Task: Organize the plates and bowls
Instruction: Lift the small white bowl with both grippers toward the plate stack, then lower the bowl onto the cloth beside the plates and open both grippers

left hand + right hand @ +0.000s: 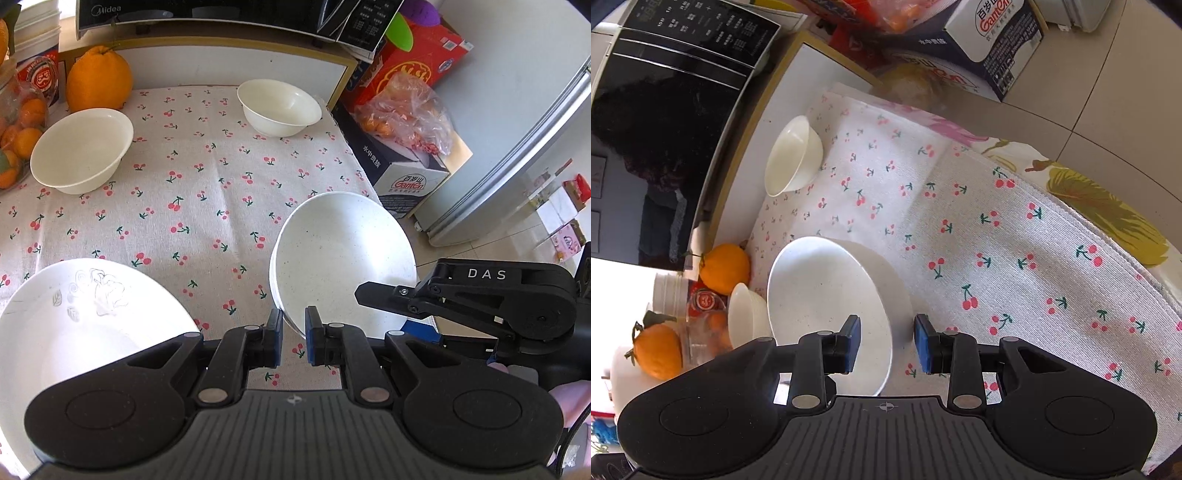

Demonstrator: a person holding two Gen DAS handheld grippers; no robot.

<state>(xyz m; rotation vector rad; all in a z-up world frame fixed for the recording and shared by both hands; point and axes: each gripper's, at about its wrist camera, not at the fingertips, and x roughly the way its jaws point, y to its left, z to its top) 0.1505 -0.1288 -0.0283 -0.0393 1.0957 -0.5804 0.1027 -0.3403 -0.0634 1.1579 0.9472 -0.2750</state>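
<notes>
Left wrist view: left gripper (293, 338) at lower centre, pads nearly together, nothing between them. Speckled bowl (343, 254) tilts at centre right, its rim held by the right gripper (384, 299). Floral plate (74, 332) lower left; two cream bowls (83, 149) (279, 107) on the cherry cloth (192, 192) above.

Right wrist view: right gripper (886, 345) clamped across the speckled bowl's (820, 295) wall, lower centre. Small cream bowl (794, 155) upper left.

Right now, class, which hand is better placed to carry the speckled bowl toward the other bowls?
Probably the left. The left tool is pinched on the rim of the speckled bowl, while the right tool only straddles that rim, with a gap showing at one pad.
</notes>
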